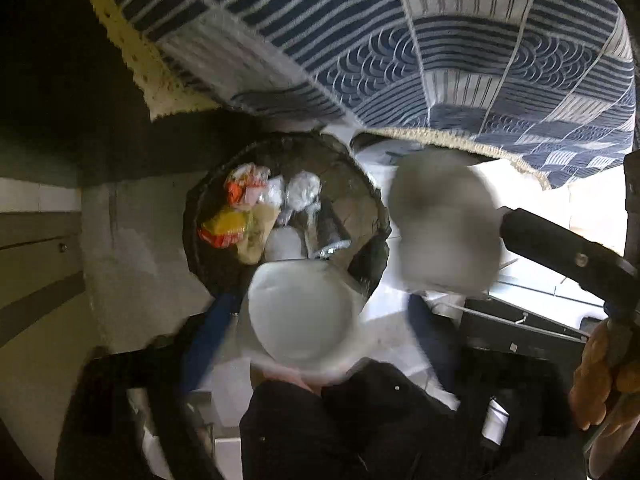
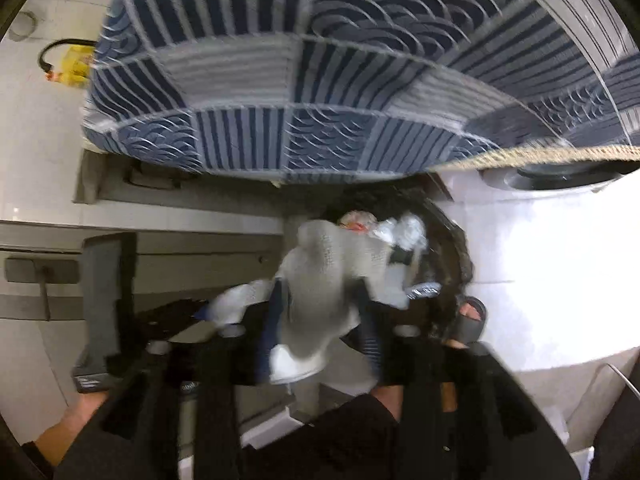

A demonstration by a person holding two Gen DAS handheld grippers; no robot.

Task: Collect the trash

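A round bin lined with a black bag [image 1: 360, 200] stands on the floor below the table edge; it holds wrappers [image 1: 232, 216] and crumpled clear plastic [image 1: 300, 192]. My left gripper [image 1: 304, 320] is shut on a white cup [image 1: 300, 312] and holds it over the bin's near rim. My right gripper [image 2: 320, 320] is shut on a crumpled grey-white cloth or paper wad [image 2: 320, 280], held beside the bin [image 2: 460, 248]. The same wad shows blurred in the left wrist view [image 1: 444, 220], right of the bin.
A blue and white patterned tablecloth [image 1: 400, 40] hangs overhead in both views [image 2: 320, 60]. White tiled floor [image 2: 540, 260] lies to the right. A sandalled foot [image 2: 470, 320] stands by the bin. Grey cabinet fronts [image 1: 36, 260] are on the left.
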